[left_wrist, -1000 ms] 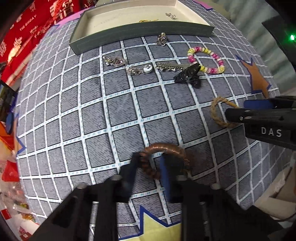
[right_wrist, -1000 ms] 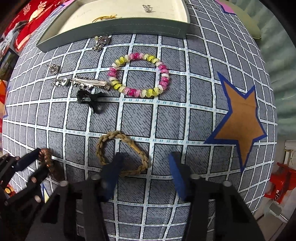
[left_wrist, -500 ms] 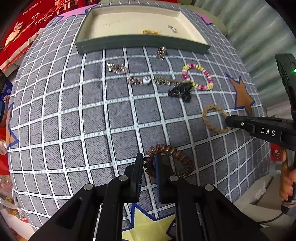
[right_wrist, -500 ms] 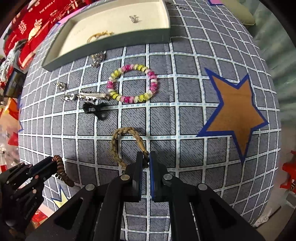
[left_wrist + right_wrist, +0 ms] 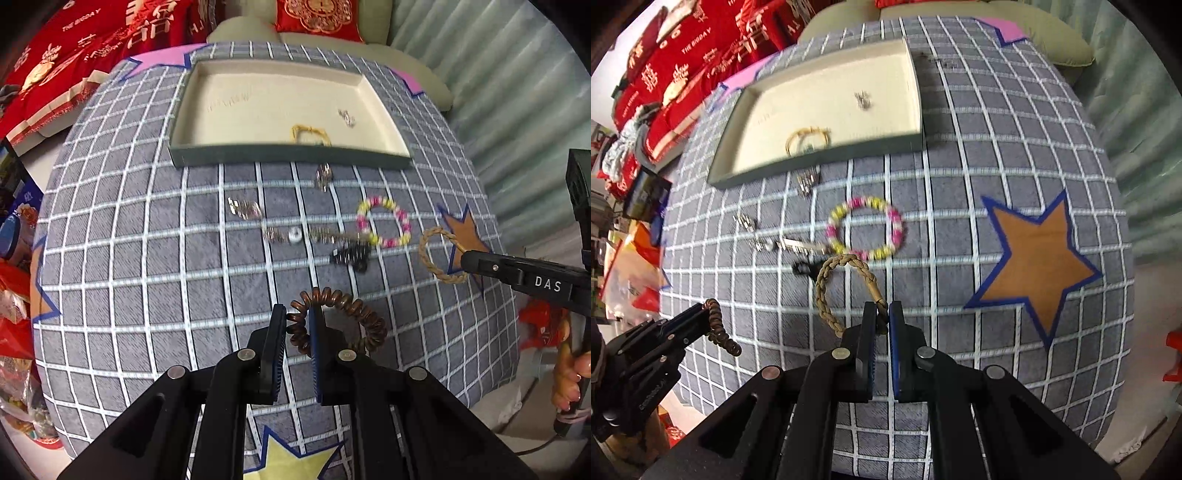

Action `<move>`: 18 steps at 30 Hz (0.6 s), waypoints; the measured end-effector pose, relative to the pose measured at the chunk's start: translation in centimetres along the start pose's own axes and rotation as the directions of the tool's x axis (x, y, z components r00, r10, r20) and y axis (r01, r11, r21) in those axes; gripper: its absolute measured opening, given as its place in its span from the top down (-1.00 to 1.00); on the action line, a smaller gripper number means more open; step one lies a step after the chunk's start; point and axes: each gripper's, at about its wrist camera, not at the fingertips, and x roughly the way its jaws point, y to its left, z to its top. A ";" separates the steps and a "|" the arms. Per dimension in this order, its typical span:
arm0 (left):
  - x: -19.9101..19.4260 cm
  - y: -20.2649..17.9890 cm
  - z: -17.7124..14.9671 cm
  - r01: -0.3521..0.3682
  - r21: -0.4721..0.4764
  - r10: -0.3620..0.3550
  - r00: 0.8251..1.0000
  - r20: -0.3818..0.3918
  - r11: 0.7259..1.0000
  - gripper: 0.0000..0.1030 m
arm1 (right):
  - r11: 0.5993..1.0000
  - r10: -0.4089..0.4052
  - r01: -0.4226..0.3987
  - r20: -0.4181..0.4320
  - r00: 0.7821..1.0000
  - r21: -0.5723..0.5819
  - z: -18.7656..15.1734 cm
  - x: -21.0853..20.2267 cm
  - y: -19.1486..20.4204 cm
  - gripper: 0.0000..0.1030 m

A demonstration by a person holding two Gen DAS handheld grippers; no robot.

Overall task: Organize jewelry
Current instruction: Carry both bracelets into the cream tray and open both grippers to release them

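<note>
1. Both views were blurred by motion, so the small silver pieces (image 5: 246, 209) on the worktop (image 5: 129, 240) could not be made out in detail; about five lay between the tray (image 5: 291, 155) and the black hair clip (image 5: 351, 254), though the count is uncertain.
2. The left hand-held gripper (image 5: 298, 325) was clamped on one brown spiral hair tie (image 5: 343, 314); part of the coil was hidden behind its right finger, and the rest hung clear above the cloth.
3. The right hand-held gripper (image 5: 882, 317) was pinched together on the clasp end of one tan braided bracelet (image 5: 831, 291), whose loop dangled to the left of the fingers, its lower arc cut off behind the left finger.
4. In the left wrist view the right tool's body was cut off by the frame edge, with a few fingers (image 5: 576, 373) of the person visible at the lower right.
5. One pink and yellow beaded bracelet (image 5: 866, 229) lay flat on the worktop, just in front of the tray.
6. Two items lay inside the tray: a gold bangle (image 5: 807, 140) near its front wall and a small silver piece (image 5: 863, 99), too blurred to identify.
7. Four star patches were visible on the cloth, all but the orange star (image 5: 1034, 258) cut off.
</note>
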 end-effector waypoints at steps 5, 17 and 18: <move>-0.9 0.5 2.3 -0.008 -0.022 0.009 0.998 0.055 1.000 0.57 | 1.000 0.022 -0.023 0.042 0.999 0.008 2.0 -1.1 0.1 0.86; -2.0 2.3 9.2 -0.043 -0.043 0.050 0.984 0.169 0.998 0.57 | 0.999 0.043 -0.040 0.110 0.993 -0.033 9.6 -1.1 1.2 0.86; -1.9 2.4 9.7 -0.046 -0.041 0.052 0.984 0.172 0.998 0.57 | 0.999 0.044 -0.041 0.112 0.993 -0.036 10.2 -1.0 1.3 0.86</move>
